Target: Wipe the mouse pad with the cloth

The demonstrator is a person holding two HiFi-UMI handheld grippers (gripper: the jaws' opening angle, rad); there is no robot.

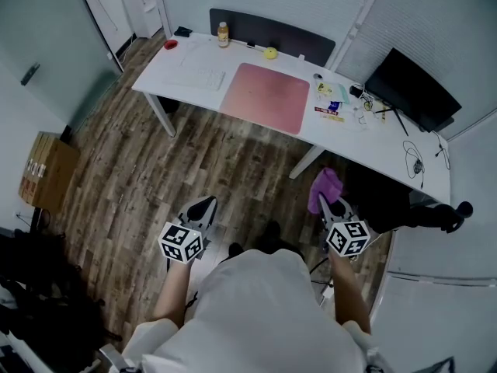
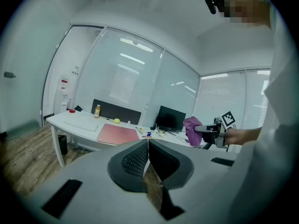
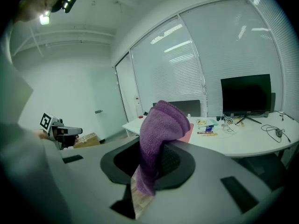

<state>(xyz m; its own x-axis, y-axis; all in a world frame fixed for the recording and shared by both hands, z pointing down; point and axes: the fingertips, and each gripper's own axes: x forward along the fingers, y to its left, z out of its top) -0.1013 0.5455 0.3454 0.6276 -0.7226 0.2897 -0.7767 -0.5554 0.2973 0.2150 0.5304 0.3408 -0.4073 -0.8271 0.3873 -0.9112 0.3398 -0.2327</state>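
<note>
The pink mouse pad lies on the white desk, well ahead of me across the wood floor. My right gripper is shut on a purple cloth, which is bunched and sticks up out of the jaws. In the right gripper view the cloth fills the gap of the right gripper, and an edge of the mouse pad shows behind it. My left gripper is shut and holds nothing. In the left gripper view the left gripper points toward the mouse pad.
On the desk are a white keyboard, a bottle, a yellow object, small clutter and a black monitor. A dark chair stands by my right gripper. A cardboard box sits at the far left.
</note>
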